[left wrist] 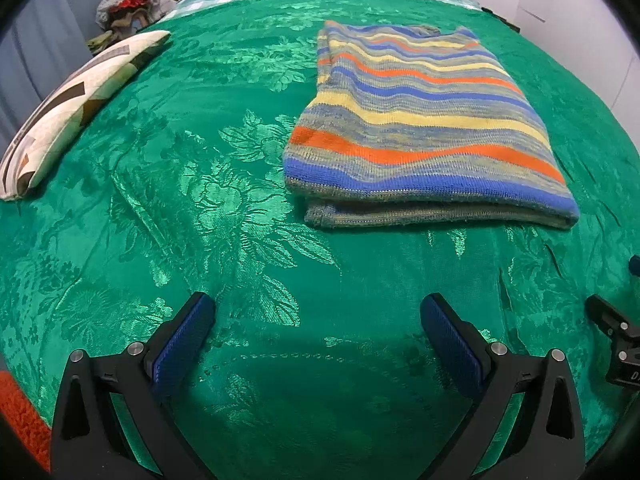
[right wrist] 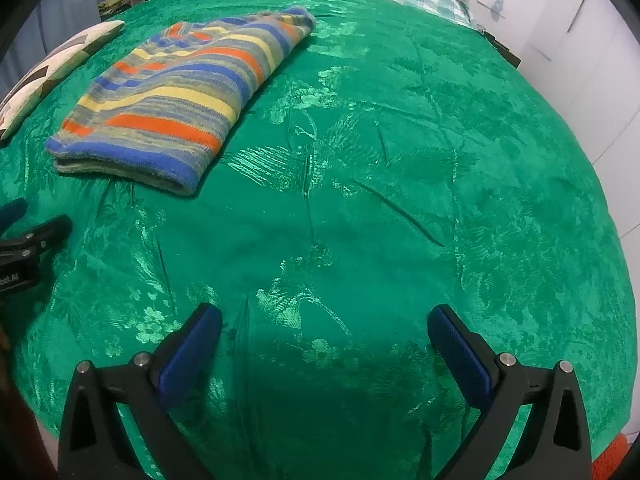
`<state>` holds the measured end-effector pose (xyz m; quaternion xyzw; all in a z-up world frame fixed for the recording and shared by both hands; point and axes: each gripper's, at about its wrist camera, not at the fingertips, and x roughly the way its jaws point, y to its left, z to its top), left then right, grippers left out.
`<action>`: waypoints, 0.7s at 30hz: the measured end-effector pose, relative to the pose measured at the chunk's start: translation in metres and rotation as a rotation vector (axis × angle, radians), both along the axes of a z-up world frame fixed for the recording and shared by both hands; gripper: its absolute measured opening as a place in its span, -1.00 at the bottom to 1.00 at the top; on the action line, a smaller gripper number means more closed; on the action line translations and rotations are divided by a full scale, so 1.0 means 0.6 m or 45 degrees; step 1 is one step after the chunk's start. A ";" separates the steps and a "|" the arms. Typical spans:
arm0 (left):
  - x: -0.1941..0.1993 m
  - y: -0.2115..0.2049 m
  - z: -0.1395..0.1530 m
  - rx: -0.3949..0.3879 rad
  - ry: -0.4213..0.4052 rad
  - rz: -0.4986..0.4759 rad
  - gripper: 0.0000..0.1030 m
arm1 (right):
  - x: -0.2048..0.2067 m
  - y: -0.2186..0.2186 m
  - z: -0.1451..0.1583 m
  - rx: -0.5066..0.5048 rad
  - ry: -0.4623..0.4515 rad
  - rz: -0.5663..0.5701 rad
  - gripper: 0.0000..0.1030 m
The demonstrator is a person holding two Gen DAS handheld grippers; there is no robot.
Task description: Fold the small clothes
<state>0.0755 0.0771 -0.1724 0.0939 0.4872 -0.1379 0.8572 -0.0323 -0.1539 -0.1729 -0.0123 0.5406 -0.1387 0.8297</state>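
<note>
Striped sweater (left wrist: 424,124) lies folded on the green bedspread (left wrist: 200,200), at 1 o'clock from the left hand-held gripper (left wrist: 318,320) and 10 o'clock from the right hand-held gripper (right wrist: 324,332). Both are wide open, empty, hovering over bare cloth. Knit looks soft, light, floppy; I'd pinch corners at the near edge. Pillow (left wrist: 76,108) at 10 o'clock, well clear.

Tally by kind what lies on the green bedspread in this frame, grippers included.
Folded striped garment: 1
Patterned pillow: 1
Grippers, both open and empty: 2, left gripper and right gripper
Total: 4
</note>
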 end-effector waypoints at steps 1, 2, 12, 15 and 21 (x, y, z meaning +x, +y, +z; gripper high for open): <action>-0.001 0.000 -0.001 -0.002 -0.005 0.001 0.99 | 0.001 -0.001 -0.002 0.001 0.002 -0.001 0.99; -0.002 0.001 -0.001 -0.003 -0.008 0.001 0.99 | 0.001 -0.001 -0.003 0.001 0.003 0.000 0.99; -0.003 -0.002 -0.003 0.012 0.007 -0.006 0.99 | 0.010 -0.002 -0.012 -0.012 0.018 0.010 0.99; -0.002 -0.004 -0.003 0.018 0.006 -0.009 0.99 | 0.008 0.000 -0.012 -0.014 0.022 0.010 0.99; 0.018 0.009 0.025 0.003 0.144 -0.024 0.87 | 0.008 -0.008 -0.011 0.034 0.023 0.007 0.99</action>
